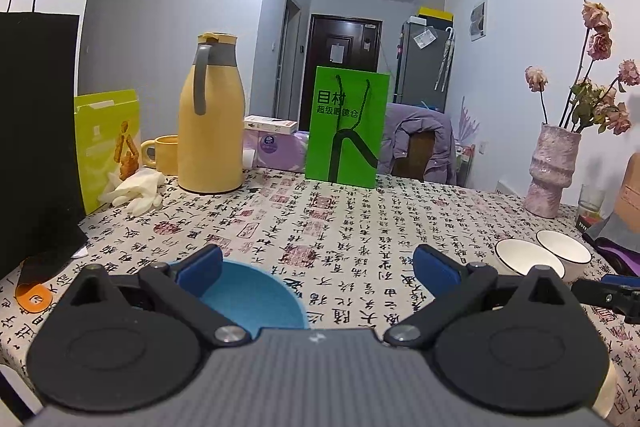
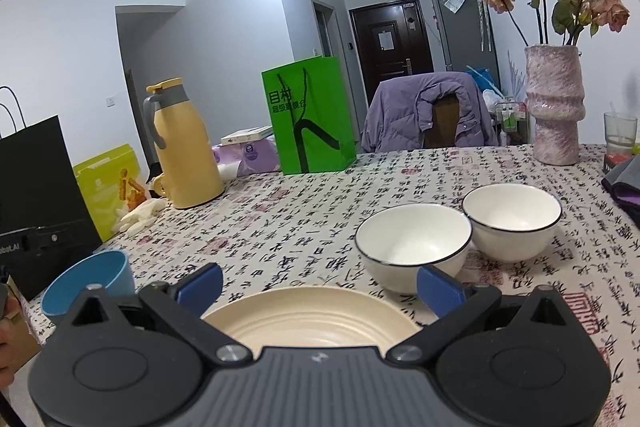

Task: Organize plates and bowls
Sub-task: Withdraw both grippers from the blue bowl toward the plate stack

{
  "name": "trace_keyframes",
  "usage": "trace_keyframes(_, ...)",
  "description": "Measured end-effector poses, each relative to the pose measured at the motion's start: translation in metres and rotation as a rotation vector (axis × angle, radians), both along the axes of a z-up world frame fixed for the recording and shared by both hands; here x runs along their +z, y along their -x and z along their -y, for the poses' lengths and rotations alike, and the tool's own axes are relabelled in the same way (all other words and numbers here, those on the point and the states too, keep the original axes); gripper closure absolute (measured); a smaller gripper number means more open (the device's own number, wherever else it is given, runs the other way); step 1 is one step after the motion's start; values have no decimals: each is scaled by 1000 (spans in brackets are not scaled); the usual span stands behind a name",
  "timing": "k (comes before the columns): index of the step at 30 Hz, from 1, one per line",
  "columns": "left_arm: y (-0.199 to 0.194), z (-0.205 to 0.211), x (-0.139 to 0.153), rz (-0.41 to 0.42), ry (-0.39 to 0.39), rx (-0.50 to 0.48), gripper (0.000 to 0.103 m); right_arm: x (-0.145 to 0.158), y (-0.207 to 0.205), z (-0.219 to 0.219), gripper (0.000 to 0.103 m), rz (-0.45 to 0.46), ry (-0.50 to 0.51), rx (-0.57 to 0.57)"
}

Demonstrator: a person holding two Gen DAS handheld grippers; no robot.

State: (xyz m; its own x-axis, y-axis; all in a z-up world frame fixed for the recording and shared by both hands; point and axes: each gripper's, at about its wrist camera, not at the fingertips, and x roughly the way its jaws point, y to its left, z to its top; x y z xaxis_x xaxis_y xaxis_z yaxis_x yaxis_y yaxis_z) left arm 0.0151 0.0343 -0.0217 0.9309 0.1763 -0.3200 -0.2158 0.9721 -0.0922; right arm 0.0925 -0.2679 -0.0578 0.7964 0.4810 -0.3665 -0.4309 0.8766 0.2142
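L gripper [image 1: 316,273]: jaws spread wide, nothing held; hovers low over near edge of table, blue pads either side of blue bowl's far rim.
R gripper [image 2: 318,287]: wide open too, empty; sits just above cream plate, not clearly touching it.
Blue bowl [image 1: 256,301]: upright, mouth up, near-left of table [image 1: 360,227], partly under L gripper body. Round, so no long axis.
Cream plate [image 2: 316,319]: flat on cloth, face up, ridged rings inside; near edge hidden by R gripper.
White bowls: 2, black rims, both upright, mouths up. Nearer one [image 2: 414,245] just beyond plate; farther one [image 2: 512,221] to its right, rims abt touching. Pair's line runs left-near to right-far.
Bkgd: yellow jug [image 1: 210,115] and green bag [image 1: 344,129] far side; pink vase [image 2: 554,103] w/ dried roses far right.
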Motion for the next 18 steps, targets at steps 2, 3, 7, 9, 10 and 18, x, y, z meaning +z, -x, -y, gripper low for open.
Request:
trace_keyframes(2, -2, 2, 1, 1, -2, -2, 0, 1, -3, 3, 0, 4, 0, -3)
trace_keyframes(3, -4, 5, 1, 1, -3, -3, 0, 2, -4, 5, 0, 7, 0, -4)
trace_keyframes(7, -11, 11, 3, -3, -4, -8, 0, 4, -9, 10, 0, 16, 3, -6)
trace_keyframes(9, -14, 13, 3, -7, -4, -10, 0, 5, -12, 12, 0, 20, 4, -7)
trace_keyframes(10, -15, 14, 3, -9, -2, -10, 0, 5, -13, 13, 0, 21, 3, -8)
trace_keyframes(18, -28, 18, 3, -21, 21, -16, 0, 7, -23, 18, 0, 29, 2, -8)
